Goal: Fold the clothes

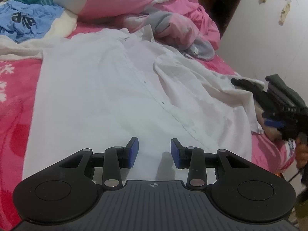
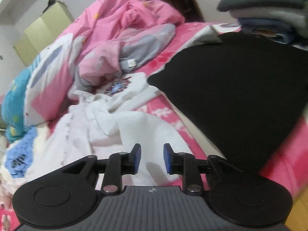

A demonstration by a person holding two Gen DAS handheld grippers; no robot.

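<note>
A white button-front shirt (image 1: pixel 107 88) lies spread on the pink bed sheet (image 1: pixel 13 115), its placket running diagonally and its right side rumpled. My left gripper (image 1: pixel 154 152) hovers over the shirt's near hem, open, with nothing between the blue pads (image 1: pixel 133 152). The right gripper (image 1: pixel 252 80) shows at the shirt's right edge by a crumpled sleeve. In the right wrist view the right gripper (image 2: pixel 152 158) is open above the bunched white shirt (image 2: pixel 115 127), with cloth under it and none pinched between the pads.
A black garment (image 2: pixel 240 88) lies flat to the right, with a stack of folded clothes (image 2: pixel 269 9) behind it. A pink quilt (image 1: pixel 173 19) is heaped at the head of the bed. A blue printed garment (image 1: pixel 28 19) and a cardboard box (image 2: pixel 44 32) sit far left.
</note>
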